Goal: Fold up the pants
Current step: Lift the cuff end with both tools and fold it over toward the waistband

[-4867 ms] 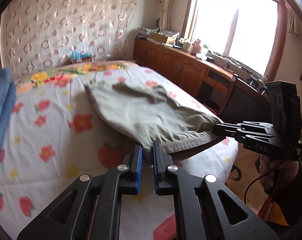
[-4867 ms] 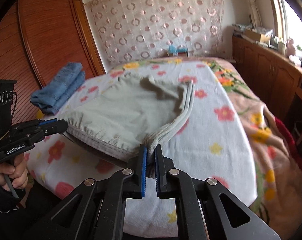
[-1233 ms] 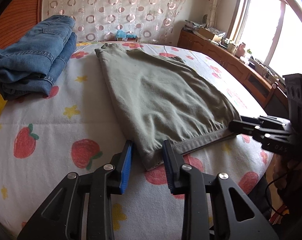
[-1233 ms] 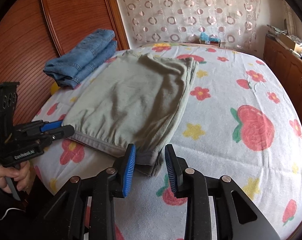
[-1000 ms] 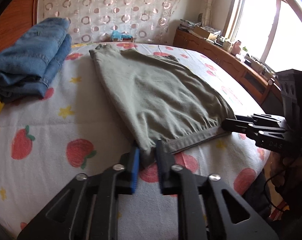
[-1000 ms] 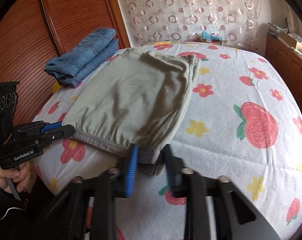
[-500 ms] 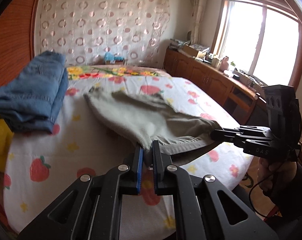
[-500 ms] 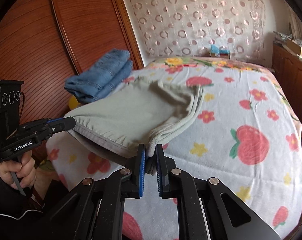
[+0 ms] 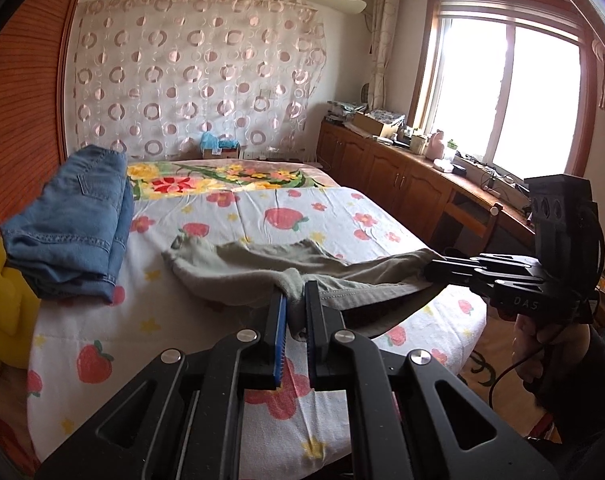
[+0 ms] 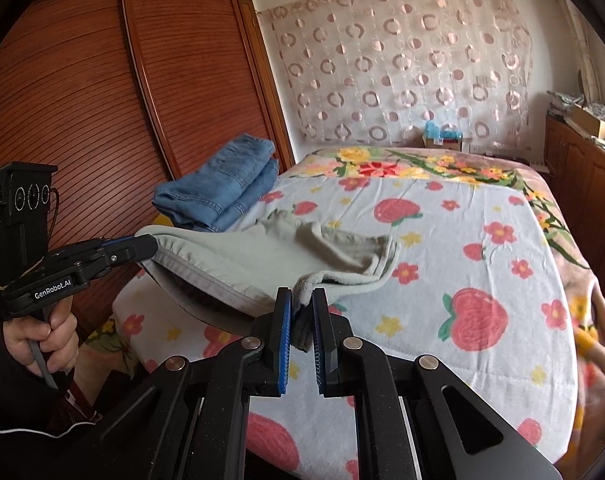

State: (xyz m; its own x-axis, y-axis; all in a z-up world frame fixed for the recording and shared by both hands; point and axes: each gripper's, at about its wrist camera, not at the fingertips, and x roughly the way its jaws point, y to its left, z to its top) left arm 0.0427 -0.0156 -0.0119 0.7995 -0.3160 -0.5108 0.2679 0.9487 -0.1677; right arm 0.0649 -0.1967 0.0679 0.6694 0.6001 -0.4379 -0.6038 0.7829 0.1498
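Left gripper [image 9: 295, 312] and right gripper [image 10: 301, 312] each have fingers clamped on one near corner of the grey pants [image 10: 238, 258], lifted above the bed [image 10: 482, 240].

The pants [image 9: 262, 268] are grey-green, soft cloth with a stitched hem; one near corner is pinched between the jaws of the left gripper [image 9: 295, 300], the other between the jaws of the right gripper [image 10: 301, 300]; the near edge hangs taut between both jaws, lifted off the bed; beyond the jaws the far end sags rumpled onto the sheet.
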